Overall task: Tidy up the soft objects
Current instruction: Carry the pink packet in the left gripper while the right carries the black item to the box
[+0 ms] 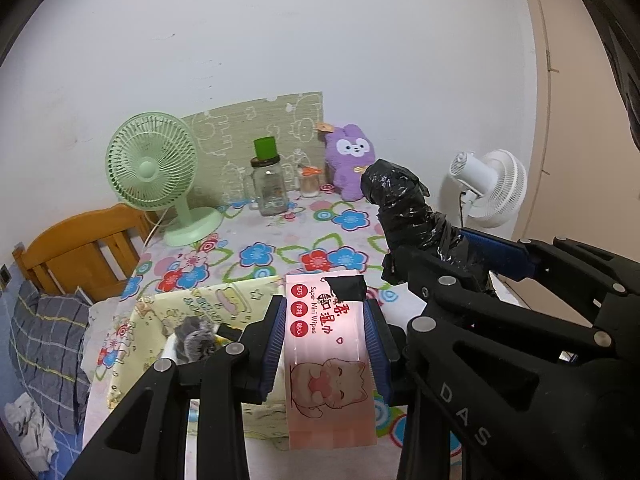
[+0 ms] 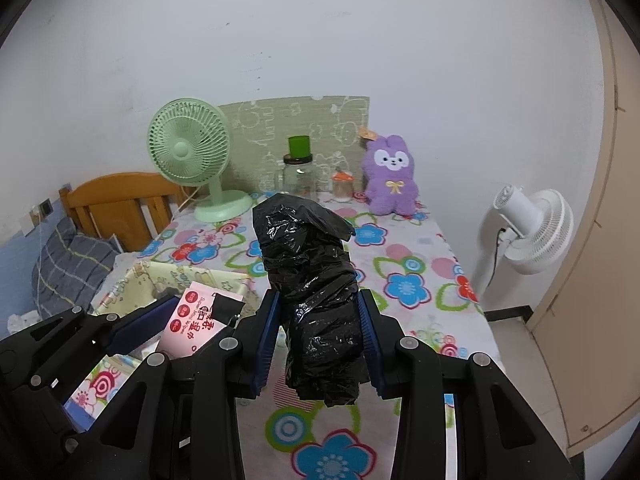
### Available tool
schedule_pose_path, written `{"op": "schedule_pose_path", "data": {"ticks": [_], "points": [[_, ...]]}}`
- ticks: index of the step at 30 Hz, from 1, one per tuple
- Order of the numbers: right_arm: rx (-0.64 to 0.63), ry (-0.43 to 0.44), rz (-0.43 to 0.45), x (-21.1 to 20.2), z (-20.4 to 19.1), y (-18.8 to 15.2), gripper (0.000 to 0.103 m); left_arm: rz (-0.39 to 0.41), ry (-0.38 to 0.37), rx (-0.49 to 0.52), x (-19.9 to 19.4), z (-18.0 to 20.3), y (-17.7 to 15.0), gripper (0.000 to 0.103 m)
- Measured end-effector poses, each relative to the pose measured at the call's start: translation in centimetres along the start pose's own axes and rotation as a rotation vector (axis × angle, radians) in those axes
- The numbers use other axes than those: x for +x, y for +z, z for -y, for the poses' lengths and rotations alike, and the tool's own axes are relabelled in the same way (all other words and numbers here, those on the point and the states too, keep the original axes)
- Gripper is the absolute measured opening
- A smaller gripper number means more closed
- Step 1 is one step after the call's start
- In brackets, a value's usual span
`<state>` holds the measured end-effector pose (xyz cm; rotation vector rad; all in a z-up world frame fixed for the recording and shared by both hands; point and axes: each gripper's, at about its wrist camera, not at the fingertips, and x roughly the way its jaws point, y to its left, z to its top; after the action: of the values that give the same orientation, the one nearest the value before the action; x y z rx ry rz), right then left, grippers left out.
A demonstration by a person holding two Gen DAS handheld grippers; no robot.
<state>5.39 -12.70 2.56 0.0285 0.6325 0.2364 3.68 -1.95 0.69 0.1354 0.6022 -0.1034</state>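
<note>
Clamped between the blue pads of the left gripper (image 1: 326,344): a pink pack of wet wipes (image 1: 330,364), held lengthwise, cat picture nearest the camera, a black tape patch at its far end, clear of the table. Just to the left of and below those jaws, a pale yellow fabric bin (image 1: 208,308) with a grey fuzzy item (image 1: 196,338) inside, partly hidden by the left finger.

Pinched between the pads of the right gripper (image 2: 320,344): a roll of black plastic bags (image 2: 316,300), standing upright, its crumpled top poking well past the fingertips, its lower end hanging below the pads, off the cloth. Immediately left of this claw, the other gripper with the wipes pack, the two side by side and close together.

Under and beyond both claws, a table with a flower-print cloth (image 2: 408,288). Farther ahead, near the back edge: a green desk fan (image 2: 188,152) to the left, a glass jar with a green cup on top (image 2: 298,172) roughly straight ahead, a small jar with an orange lid (image 2: 342,188) beside it, and a purple plush bunny (image 2: 390,178) ahead to the right, leaning by a patterned mat (image 2: 280,128) propped against the wall. Off the table to the right, a white standing fan (image 2: 536,232); off to the left, a wooden headboard (image 2: 120,200) and a grey plaid pillow (image 2: 68,264).
</note>
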Motion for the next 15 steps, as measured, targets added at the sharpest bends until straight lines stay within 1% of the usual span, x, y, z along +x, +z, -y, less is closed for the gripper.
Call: {"op": "schedule_pose_path", "data": {"ticks": [6,15], "points": [[-0.015,0.027,-0.010,1.3,-2.0,0.4,0.042,-0.006,0.015,-0.018,0.4,-2.1,-0.2,0.039],[-0.019,0.091,-0.030,3.6,-4.5,0.5,0.042,-0.028,0.046,-0.046,1.6,-5.0,-0.6,0.039]]}}
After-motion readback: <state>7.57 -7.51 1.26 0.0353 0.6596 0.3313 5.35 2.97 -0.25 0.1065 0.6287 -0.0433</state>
